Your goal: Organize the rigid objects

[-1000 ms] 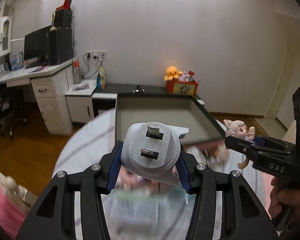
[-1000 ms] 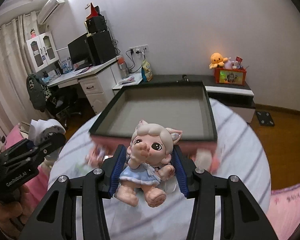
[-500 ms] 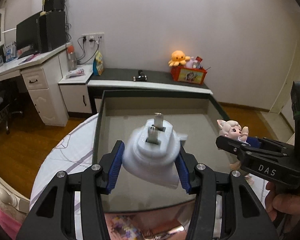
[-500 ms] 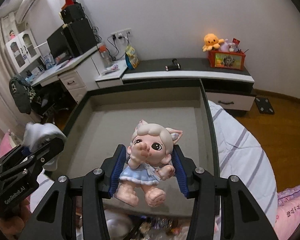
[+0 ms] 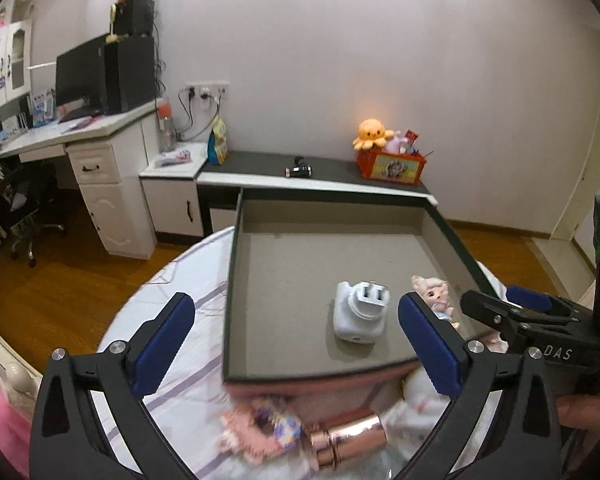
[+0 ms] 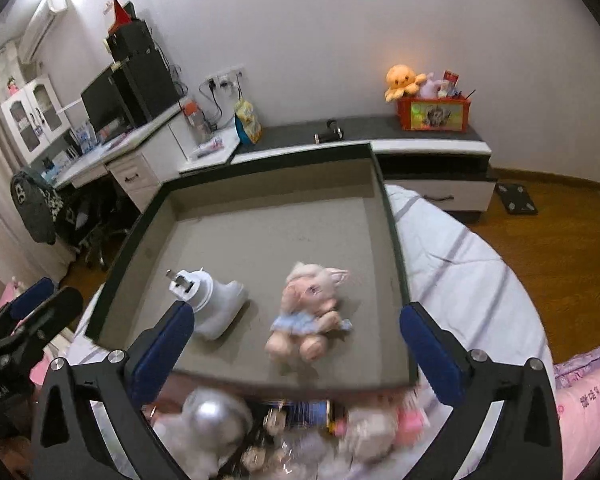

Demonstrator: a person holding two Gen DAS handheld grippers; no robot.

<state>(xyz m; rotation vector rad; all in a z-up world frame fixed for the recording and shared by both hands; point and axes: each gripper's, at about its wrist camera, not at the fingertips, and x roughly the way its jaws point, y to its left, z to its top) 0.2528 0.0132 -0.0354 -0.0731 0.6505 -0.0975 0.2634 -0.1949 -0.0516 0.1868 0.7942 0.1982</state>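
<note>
A white plug adapter (image 5: pixel 360 312) lies on the grey floor of the dark-rimmed box (image 5: pixel 300 264), prongs up. A pig-girl figurine (image 5: pixel 436 296) in a blue dress lies to its right. In the right wrist view the adapter (image 6: pixel 212 300) and the figurine (image 6: pixel 312 312) lie side by side in the box (image 6: pixel 268 240). My left gripper (image 5: pixel 296 340) is open and empty, pulled back over the box's near edge. My right gripper (image 6: pixel 296 344) is open and empty, also at the near edge. The right gripper shows at the right of the left wrist view (image 5: pixel 512 316).
Several small items lie before the box on the striped bedsheet: a rose-gold tube (image 5: pixel 348 440), a pink packet (image 5: pixel 260 428), a dark bottle (image 6: pixel 308 412), a silver ball (image 6: pixel 212 416). A desk (image 5: pixel 80 136) and a low cabinet (image 5: pixel 312 176) stand behind.
Both grippers opened and let go: the adapter and the figurine now lie in the box. Both grippers pulled back toward the near edge.
</note>
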